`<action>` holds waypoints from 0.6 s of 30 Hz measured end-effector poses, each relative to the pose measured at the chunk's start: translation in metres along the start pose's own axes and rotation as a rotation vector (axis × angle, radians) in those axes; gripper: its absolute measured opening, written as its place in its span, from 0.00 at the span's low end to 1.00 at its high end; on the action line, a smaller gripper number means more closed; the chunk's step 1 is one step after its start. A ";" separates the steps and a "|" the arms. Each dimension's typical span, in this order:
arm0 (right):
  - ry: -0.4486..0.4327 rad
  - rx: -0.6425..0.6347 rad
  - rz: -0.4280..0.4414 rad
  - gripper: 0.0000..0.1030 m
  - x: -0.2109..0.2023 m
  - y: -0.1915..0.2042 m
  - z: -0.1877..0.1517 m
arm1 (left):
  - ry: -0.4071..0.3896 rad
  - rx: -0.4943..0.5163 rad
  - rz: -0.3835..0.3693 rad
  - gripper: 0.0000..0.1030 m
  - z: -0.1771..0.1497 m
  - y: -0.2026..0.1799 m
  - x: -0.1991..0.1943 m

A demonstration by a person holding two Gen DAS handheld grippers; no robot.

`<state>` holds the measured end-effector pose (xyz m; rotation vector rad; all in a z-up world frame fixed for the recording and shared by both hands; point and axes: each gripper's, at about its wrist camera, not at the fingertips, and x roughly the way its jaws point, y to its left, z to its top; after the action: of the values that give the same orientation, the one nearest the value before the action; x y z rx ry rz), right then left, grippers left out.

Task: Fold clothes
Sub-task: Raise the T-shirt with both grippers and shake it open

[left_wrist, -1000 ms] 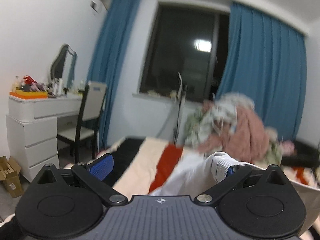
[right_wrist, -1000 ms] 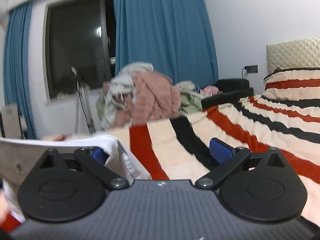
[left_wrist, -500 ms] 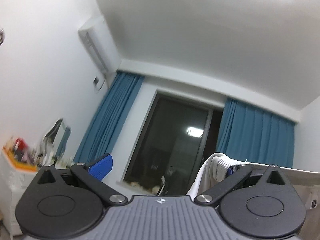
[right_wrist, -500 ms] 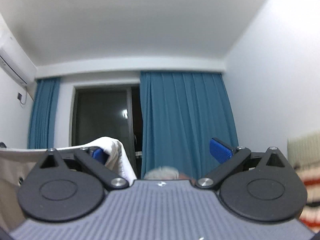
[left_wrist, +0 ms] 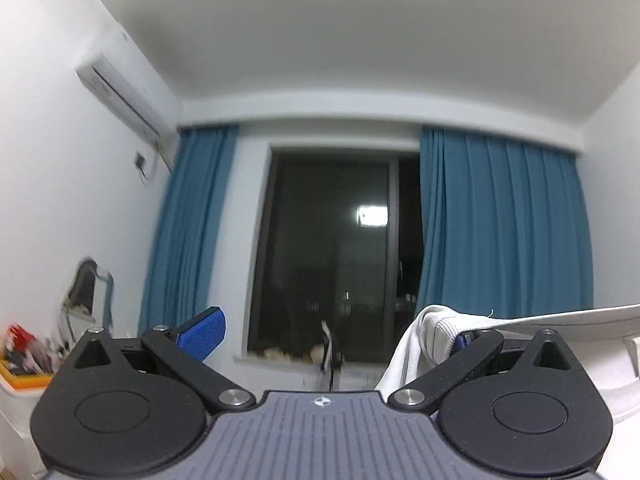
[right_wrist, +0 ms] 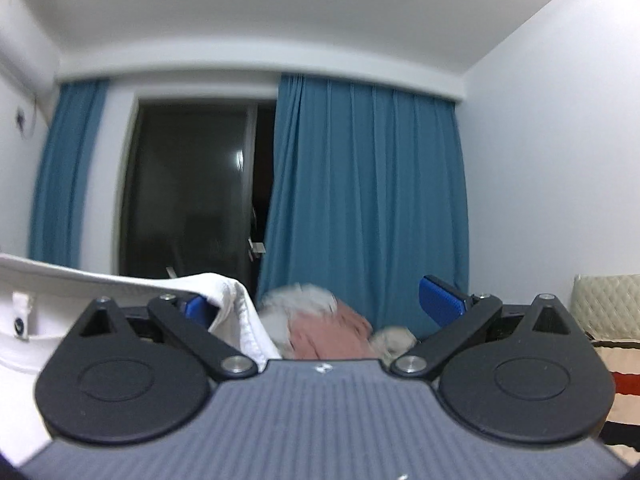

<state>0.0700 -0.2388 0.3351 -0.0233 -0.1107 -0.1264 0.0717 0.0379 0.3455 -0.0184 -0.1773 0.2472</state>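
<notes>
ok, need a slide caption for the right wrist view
White garment draped over the right gripper's inner finger, jaws open, blue curtains behind.

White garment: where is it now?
The white garment hangs stretched between the grippers: over the left gripper's right finger, and the right gripper's left finger.

White walls and ceiling (left_wrist: 360, 40), dark window (left_wrist: 332, 248) flanked by blue curtains (left_wrist: 500, 232), wall-mounted air conditioner (left_wrist: 124, 84), striped bed (right_wrist: 616, 380).

No legible text, numbers or brand names in either wrist view. Small round emblem (left_wrist: 320, 401) on the grey body of the left hand-held gripper, centred behind its fingers: no letters resolvable. Sewn tag (right_wrist: 20, 314) on the white garment (right_wrist: 120, 280), left of the right hand-held gripper: print too small to read.
</notes>
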 end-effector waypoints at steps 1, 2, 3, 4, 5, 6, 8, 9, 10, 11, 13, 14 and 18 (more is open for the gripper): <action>0.027 -0.014 -0.006 1.00 0.022 0.004 -0.016 | 0.027 0.008 0.001 1.00 -0.019 -0.007 0.023; 0.054 -0.019 -0.012 1.00 0.047 0.007 -0.032 | 0.057 0.016 0.003 1.00 -0.039 -0.014 0.048; 0.081 -0.024 -0.017 1.00 0.072 0.011 -0.049 | 0.084 0.020 0.006 1.00 -0.059 -0.021 0.074; 0.108 -0.029 -0.022 1.00 0.096 0.015 -0.065 | 0.109 0.022 0.008 1.00 -0.079 -0.028 0.103; 0.131 -0.035 -0.029 1.00 0.121 0.018 -0.082 | 0.129 0.024 0.009 1.00 -0.100 -0.034 0.130; 0.146 -0.044 -0.037 1.00 0.145 0.020 -0.098 | 0.146 0.025 0.010 1.00 -0.121 -0.040 0.155; 0.175 -0.052 -0.054 1.00 0.197 0.027 -0.136 | 0.192 0.037 0.014 1.00 -0.168 -0.056 0.206; 0.192 -0.055 -0.060 1.00 0.222 0.031 -0.158 | 0.223 0.047 0.016 1.00 -0.193 -0.063 0.232; 0.213 -0.060 -0.065 1.00 0.247 0.035 -0.182 | 0.259 0.059 0.019 1.00 -0.221 -0.071 0.259; 0.234 -0.065 -0.069 1.00 0.272 0.039 -0.206 | 0.293 0.069 0.020 1.00 -0.248 -0.077 0.282; 0.290 -0.071 -0.070 1.00 0.315 0.046 -0.254 | 0.384 0.071 0.013 1.00 -0.311 -0.087 0.324; 0.324 -0.069 -0.066 1.00 0.331 0.048 -0.282 | 0.434 0.062 0.008 1.00 -0.339 -0.087 0.341; 0.487 -0.065 -0.047 1.00 0.385 0.057 -0.384 | 0.642 0.072 -0.042 1.00 -0.446 -0.087 0.405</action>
<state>0.4981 -0.2413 -0.0040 -0.0541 0.3799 -0.1790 0.5577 0.0540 -0.0203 -0.0217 0.4690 0.1951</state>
